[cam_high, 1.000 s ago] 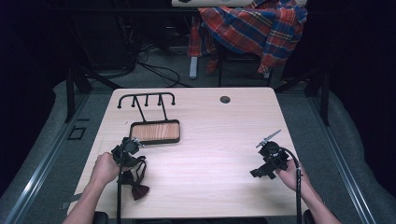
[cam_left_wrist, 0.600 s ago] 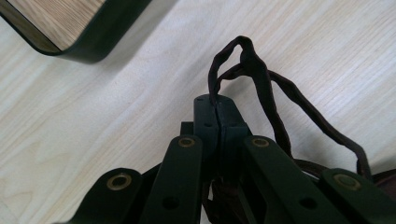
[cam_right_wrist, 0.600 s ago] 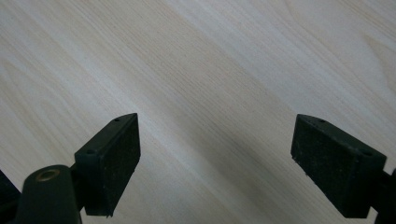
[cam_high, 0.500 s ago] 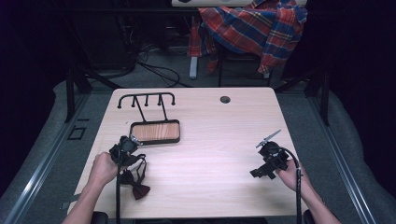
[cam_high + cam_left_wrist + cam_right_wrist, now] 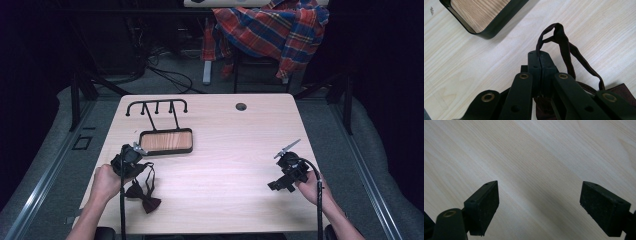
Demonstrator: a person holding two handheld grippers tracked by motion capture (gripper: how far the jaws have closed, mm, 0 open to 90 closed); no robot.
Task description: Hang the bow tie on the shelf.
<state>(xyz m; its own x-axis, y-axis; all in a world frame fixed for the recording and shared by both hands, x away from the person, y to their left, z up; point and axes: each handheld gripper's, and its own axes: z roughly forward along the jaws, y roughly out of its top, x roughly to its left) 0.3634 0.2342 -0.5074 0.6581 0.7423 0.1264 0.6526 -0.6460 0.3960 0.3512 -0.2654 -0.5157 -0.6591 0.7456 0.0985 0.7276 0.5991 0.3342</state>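
Left gripper view reveals jaws pinching the bow tie strap (image 5: pixel 564 47).

The dark maroon fabric bow tie (image 5: pixel 143 198) lies at the table's near-left edge, bow flat on the pale wood; its thin neck strap (image 5: pixel 564 45) rises in a loop, pinched between the closed jaws of the left gripper (image 5: pixel 540 62).

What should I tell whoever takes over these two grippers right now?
Left gripper: shut on the strap of the dark bow tie, near the table's front left corner.
Right gripper: open, nothing between the jaws, over bare table at the right.
The rack with hooks and a wooden base stands just beyond the left gripper.
Done: strap gripped. The bow part rests on the table.
Left, probably: lift the bow tie and hang it on the rack.
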